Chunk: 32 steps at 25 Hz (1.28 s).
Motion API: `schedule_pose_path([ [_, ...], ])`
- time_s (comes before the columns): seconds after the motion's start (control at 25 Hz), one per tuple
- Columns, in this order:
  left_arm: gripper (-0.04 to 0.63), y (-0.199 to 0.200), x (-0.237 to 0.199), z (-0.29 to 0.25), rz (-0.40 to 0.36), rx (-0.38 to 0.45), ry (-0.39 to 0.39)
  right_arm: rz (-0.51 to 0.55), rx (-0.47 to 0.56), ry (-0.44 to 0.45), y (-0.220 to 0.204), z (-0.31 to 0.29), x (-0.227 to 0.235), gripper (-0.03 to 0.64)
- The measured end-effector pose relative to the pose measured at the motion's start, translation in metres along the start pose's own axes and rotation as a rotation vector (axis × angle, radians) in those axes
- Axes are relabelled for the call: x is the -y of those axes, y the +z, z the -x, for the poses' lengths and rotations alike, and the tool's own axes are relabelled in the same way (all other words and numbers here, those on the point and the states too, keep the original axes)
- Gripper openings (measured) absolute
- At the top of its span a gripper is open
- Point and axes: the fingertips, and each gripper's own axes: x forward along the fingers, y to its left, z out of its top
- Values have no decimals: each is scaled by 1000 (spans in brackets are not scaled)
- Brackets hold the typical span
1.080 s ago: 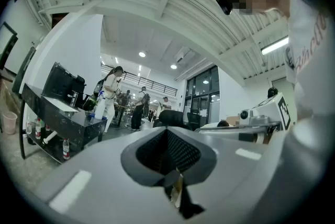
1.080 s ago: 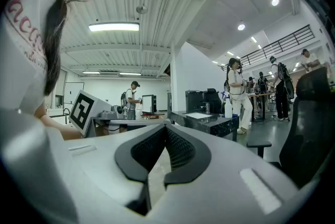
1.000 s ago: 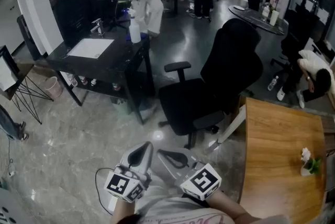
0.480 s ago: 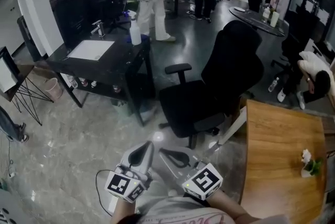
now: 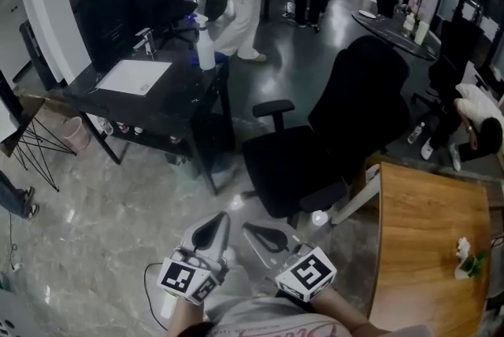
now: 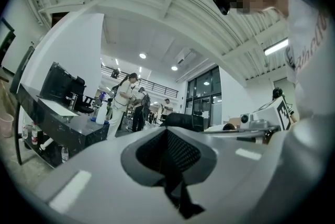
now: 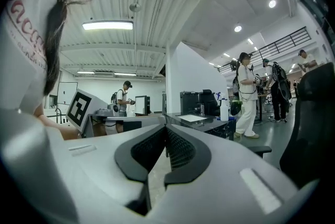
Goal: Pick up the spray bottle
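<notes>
1. Fingers (image 6: 94,176) of the grey left gripper (image 5: 224,217) were clenched together on nothing. The grey right gripper (image 5: 246,227) just beside it was likewise closed and empty.
2. The white plastic spray bottle (image 5: 205,50) stood upright at the far right edge of the black desk (image 5: 157,103), well apart from both.
3. Open grey marbled floor (image 5: 118,201) lay between, with a black office chair (image 5: 331,138) near the desk's right corner.

Dim head view, glare on the glossy floor (image 5: 236,205); gripper views brighter under ceiling lights (image 7: 107,25), edges fisheye-bent, left gripper (image 6: 166,134) perhaps slightly soft.
</notes>
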Motion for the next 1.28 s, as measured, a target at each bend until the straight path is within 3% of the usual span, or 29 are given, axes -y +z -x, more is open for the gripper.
schedule_pose_path([
  [0.44, 0, 29, -100, -61, 9, 48, 33, 29, -12, 15, 19, -96, 60, 2],
  [0.92, 0, 38, -203, -106, 45, 35, 58, 23, 24, 2, 42, -192, 102, 2],
  [1.04, 0, 39, -211, -117, 16, 16, 33, 14, 94, -2, 55, -199, 111, 2],
  [1.16, 0, 38, -218, -125, -36, -1, 18, -4, 71, -10, 50, -211, 124, 2],
  [1.28, 0, 34, -233, -132, -33, -17, 34, -1, 40, -25, 44, -225, 136, 2],
])
